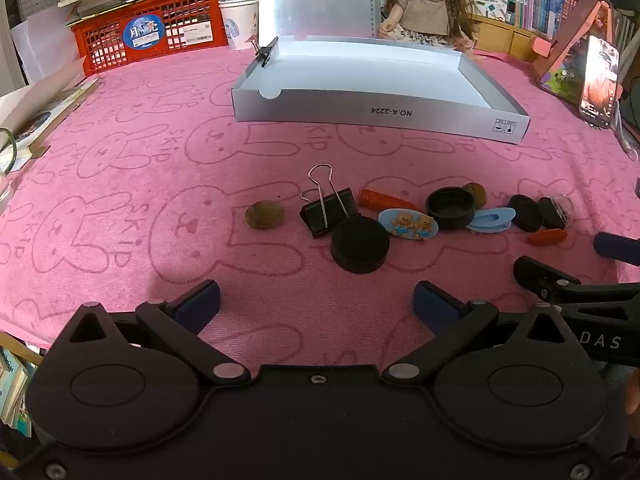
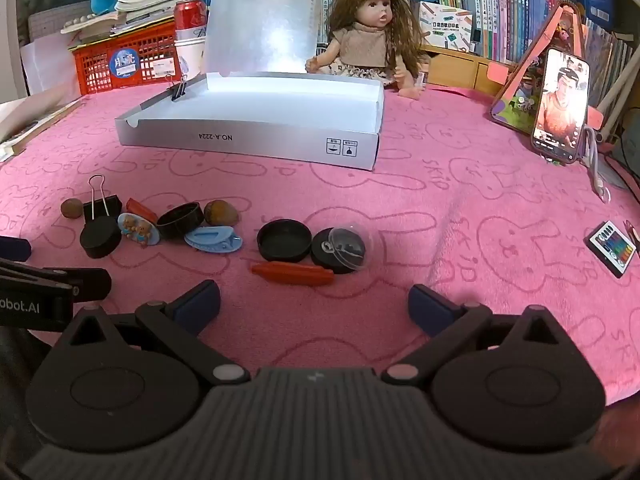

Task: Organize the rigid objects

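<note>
Small objects lie in a row on the pink cloth: a walnut [image 1: 264, 214], a black binder clip [image 1: 330, 210], a black cap [image 1: 360, 244], a blue bear clip [image 1: 408, 224], an orange piece [image 1: 384, 199], an open black lid [image 1: 450, 207] and a blue hair clip [image 1: 491, 220]. In the right wrist view I see another lid [image 2: 284, 240], a clear dome on a black cap [image 2: 340, 249] and an orange piece [image 2: 292, 273]. An open silver box [image 1: 380, 114] stands behind them. My left gripper [image 1: 316, 306] is open and empty, just short of the black cap. My right gripper [image 2: 314, 306] is open and empty, near the orange piece.
A doll [image 2: 372, 32] sits behind the box. A red basket [image 1: 148, 32] with books stands at the back left. A lit phone [image 2: 560, 104] leans at the right. A small remote [image 2: 611, 248] lies at the far right. A binder clip [image 2: 178, 88] grips the box's left wall.
</note>
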`<action>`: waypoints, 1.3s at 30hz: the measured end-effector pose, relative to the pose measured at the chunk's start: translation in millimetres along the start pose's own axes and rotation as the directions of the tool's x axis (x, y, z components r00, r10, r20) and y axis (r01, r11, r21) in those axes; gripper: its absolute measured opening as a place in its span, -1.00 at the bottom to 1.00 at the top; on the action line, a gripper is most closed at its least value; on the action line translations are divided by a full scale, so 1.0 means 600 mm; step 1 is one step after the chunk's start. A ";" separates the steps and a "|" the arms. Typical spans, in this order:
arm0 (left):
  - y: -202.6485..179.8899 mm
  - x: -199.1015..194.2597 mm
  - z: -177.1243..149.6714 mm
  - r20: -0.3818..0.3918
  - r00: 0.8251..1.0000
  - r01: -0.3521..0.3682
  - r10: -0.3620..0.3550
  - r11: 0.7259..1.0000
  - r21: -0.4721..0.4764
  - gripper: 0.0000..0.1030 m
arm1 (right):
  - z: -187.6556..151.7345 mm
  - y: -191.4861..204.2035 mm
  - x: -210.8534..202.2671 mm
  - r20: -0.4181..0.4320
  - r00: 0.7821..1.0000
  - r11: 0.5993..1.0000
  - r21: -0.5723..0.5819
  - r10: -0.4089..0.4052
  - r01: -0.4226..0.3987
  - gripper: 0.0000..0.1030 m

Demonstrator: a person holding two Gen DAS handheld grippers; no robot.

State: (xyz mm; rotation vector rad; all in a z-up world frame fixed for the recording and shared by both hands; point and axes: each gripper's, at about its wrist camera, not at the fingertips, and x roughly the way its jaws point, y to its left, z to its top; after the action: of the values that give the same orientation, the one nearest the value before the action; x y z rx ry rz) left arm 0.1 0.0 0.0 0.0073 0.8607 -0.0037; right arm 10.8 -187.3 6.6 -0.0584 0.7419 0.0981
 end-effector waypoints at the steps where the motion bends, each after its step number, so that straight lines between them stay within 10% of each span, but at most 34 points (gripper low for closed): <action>1: 0.000 0.000 0.000 0.001 1.000 -0.001 0.001 1.000 0.001 1.00 | 0.000 0.001 0.000 0.002 1.000 1.000 0.000 0.000 0.000 1.00; 39: 0.000 0.000 0.000 0.011 1.000 -0.002 0.002 1.000 0.001 1.00 | -0.005 0.001 -0.001 0.010 1.000 1.000 0.004 0.000 0.000 1.00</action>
State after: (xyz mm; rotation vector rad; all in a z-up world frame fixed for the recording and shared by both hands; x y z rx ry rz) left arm -0.2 -0.1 0.0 0.0088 0.8493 -0.0022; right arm 8.5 -186.8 4.9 -0.0537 0.7321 0.0971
